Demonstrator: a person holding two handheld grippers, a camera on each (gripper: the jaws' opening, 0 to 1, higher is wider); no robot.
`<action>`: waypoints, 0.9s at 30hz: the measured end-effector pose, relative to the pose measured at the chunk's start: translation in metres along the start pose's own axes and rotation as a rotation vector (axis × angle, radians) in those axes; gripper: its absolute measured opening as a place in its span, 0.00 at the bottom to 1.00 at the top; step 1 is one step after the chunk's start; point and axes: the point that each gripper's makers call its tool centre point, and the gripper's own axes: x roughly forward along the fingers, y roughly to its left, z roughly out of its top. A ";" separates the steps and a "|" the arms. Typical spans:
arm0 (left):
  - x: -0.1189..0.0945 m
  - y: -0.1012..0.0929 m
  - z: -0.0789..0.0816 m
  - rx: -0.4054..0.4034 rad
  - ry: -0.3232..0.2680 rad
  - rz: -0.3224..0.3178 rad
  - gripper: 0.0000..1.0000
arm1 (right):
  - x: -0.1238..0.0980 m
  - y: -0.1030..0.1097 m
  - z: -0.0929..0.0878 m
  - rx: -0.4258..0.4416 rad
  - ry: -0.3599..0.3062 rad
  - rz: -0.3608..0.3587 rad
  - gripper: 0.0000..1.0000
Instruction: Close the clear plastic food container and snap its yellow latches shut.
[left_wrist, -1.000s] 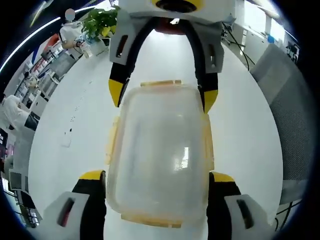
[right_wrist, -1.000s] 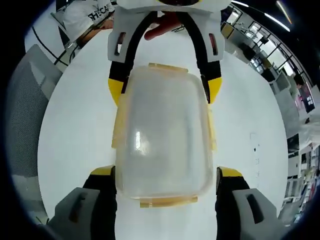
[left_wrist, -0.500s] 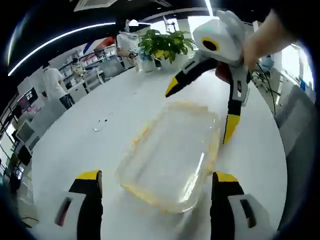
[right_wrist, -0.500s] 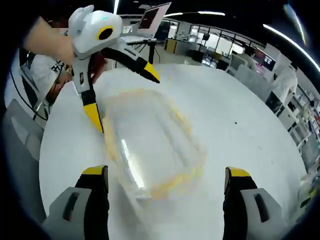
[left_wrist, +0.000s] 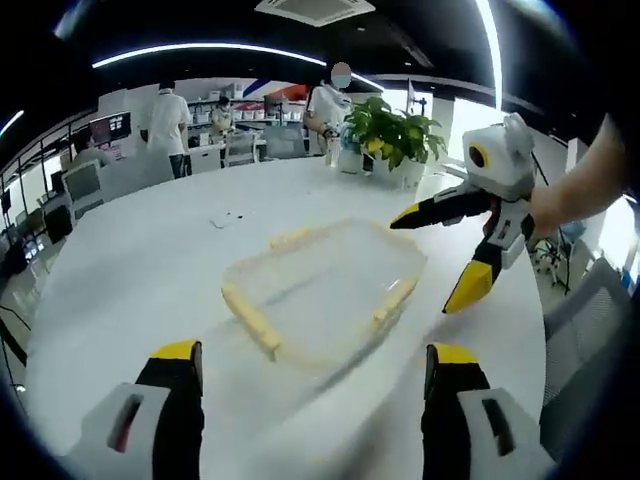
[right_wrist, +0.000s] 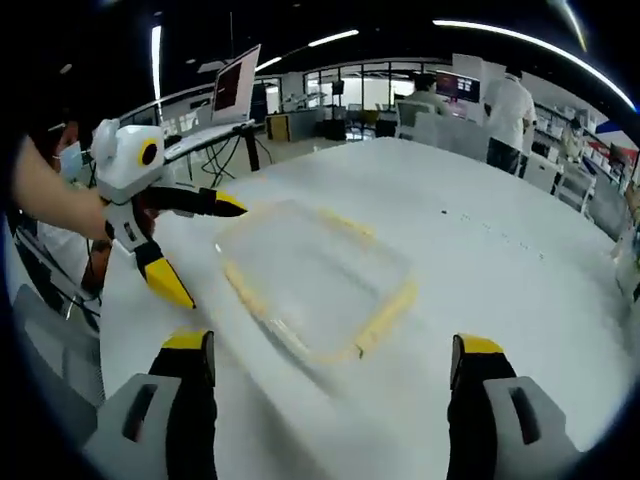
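The clear container with yellow latches lies flat near the middle of the white table. The left hand-held gripper and the right hand-held gripper both stand wide apart, holding nothing, on opposite sides of the container.

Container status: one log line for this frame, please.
container: on white table, lid on | left gripper: open, off container | right gripper: open, off container | latches: state unclear
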 end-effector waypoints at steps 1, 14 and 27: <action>0.000 -0.001 -0.001 0.004 -0.001 0.003 0.89 | -0.001 0.001 0.000 0.008 -0.002 0.000 0.95; -0.019 0.003 -0.017 -0.122 0.020 0.044 0.89 | -0.031 -0.013 -0.010 0.056 -0.013 -0.064 0.96; -0.059 -0.005 -0.031 -0.182 0.017 0.082 0.86 | -0.084 -0.022 -0.014 0.132 -0.064 -0.153 0.93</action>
